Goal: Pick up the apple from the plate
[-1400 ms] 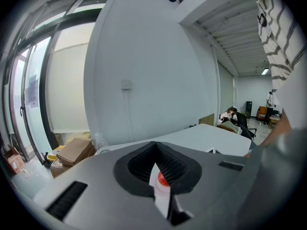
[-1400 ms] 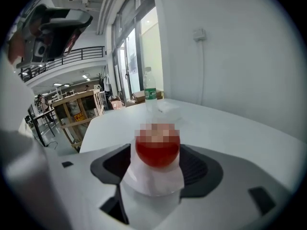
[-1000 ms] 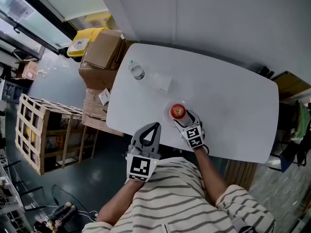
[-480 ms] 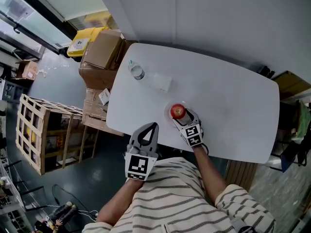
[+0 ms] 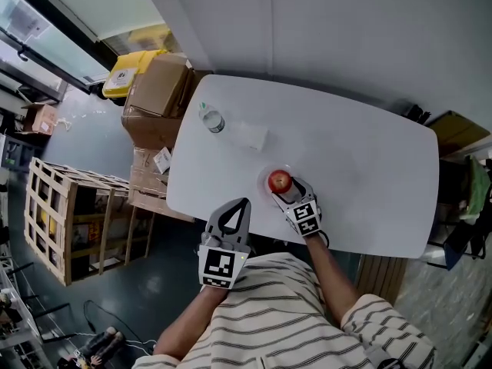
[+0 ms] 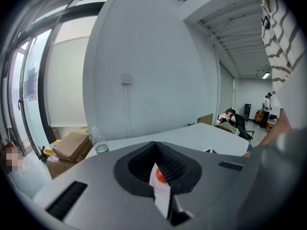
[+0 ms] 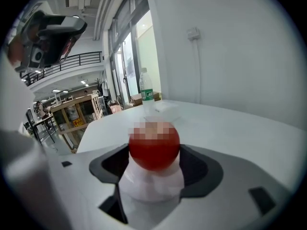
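Observation:
A red apple [image 5: 280, 180] sits on a small white plate [image 5: 268, 185] near the front edge of the white table [image 5: 361, 167]. My right gripper [image 5: 288, 193] lies low on the table just behind the plate. It is open, its tips at the near side of the apple. In the right gripper view the apple [image 7: 154, 147] fills the gap ahead of the right gripper [image 7: 154, 175], with the plate [image 7: 152, 183] showing white under it. My left gripper [image 5: 243, 204] hangs shut off the table's front edge and holds nothing. Through the left gripper's [image 6: 157, 169] slit a sliver of apple [image 6: 160, 177] shows.
A water bottle [image 5: 211, 118] and a clear plastic wrapper [image 5: 250, 135] stand at the table's far left. Cardboard boxes [image 5: 157, 91], a yellow bin [image 5: 123, 69] and a wooden crate [image 5: 65, 217] are on the floor to the left. A wall runs behind the table.
Almost nothing has moved. The head view has shifted slightly, and both grippers keep their places, the right one at the apple.

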`<action>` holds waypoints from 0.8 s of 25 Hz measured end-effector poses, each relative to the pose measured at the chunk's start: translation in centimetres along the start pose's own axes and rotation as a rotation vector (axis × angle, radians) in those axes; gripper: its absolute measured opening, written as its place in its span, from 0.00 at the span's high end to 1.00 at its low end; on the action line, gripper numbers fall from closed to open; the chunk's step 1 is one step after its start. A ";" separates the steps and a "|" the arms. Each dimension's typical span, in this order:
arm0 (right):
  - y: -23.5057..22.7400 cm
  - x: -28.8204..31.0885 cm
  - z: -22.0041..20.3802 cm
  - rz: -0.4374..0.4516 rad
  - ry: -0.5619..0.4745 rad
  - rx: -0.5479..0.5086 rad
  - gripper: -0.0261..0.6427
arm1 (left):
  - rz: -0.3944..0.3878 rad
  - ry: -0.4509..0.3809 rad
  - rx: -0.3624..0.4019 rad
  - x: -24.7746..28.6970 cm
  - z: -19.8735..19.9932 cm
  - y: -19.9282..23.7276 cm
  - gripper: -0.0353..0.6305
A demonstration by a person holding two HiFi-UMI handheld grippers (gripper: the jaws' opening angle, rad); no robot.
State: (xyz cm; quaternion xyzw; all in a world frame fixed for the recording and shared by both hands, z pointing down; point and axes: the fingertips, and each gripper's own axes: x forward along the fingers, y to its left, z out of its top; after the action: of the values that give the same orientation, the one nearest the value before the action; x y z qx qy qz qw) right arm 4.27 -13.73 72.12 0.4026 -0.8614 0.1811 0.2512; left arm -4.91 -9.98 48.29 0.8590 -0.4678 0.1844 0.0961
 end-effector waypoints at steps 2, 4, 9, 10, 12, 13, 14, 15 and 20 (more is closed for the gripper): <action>-0.1 -0.4 0.4 -0.008 -0.007 0.020 0.46 | -0.009 -0.003 -0.002 0.2 0.1 -0.3 0.94; -0.3 -0.8 1.1 -0.012 -0.023 0.043 0.46 | -0.022 -0.006 -0.014 0.4 0.2 -0.6 0.94; -0.5 -1.7 3.1 -0.021 -0.070 0.106 0.46 | -0.042 -0.018 -0.032 0.7 0.4 -0.9 0.94; -0.6 -2.0 3.5 -0.027 -0.079 0.107 0.46 | -0.043 -0.020 -0.031 0.7 0.5 -0.9 0.94; -0.6 -2.5 4.3 -0.031 -0.096 0.107 0.46 | -0.047 -0.022 -0.028 0.7 0.5 -0.9 0.94; -0.5 -2.9 4.8 -0.031 -0.107 0.106 0.46 | -0.048 -0.023 -0.028 0.7 0.5 -0.9 0.94; -0.5 -3.3 5.3 -0.032 -0.120 0.110 0.46 | -0.050 -0.025 -0.029 0.7 0.6 -0.9 0.94; -0.4 -3.7 5.8 -0.033 -0.134 0.116 0.46 | -0.051 -0.026 -0.030 0.7 0.6 -0.9 0.94; -0.1 -5.1 7.7 -0.038 -0.181 0.139 0.46 | -0.053 -0.036 -0.029 0.6 1.1 -0.7 0.94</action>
State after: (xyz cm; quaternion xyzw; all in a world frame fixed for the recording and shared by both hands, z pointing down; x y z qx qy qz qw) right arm 4.99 -14.69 62.94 0.4500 -0.8582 0.1984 0.1472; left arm -3.77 -10.48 47.53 0.8728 -0.4491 0.1595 0.1050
